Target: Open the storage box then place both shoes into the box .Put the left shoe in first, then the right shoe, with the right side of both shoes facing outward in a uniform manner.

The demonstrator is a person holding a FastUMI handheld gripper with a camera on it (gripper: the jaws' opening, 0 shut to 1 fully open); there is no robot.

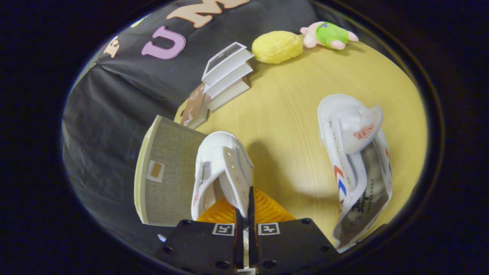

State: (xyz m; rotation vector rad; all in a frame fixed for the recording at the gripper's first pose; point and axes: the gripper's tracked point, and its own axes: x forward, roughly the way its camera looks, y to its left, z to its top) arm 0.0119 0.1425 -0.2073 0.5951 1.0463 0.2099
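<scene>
A white canvas shoe hangs between my fingers, toe pointing away, and my gripper is shut on the eyelet flap of its upper. Just left of it, close behind, stands the grey fabric storage box, with a small label on the face turned to me; whether it is open I cannot tell. The second white shoe, with red and blue stripes on its side, lies on the wooden table to the right of my fingers, its tongue folded up and its insole showing.
A stack of white books sits beyond the box near the table's far edge, with a brown booklet leaning beside it. Farther back lie a yellow plush and a pink and green plush toy. Black cloth hangs behind the box.
</scene>
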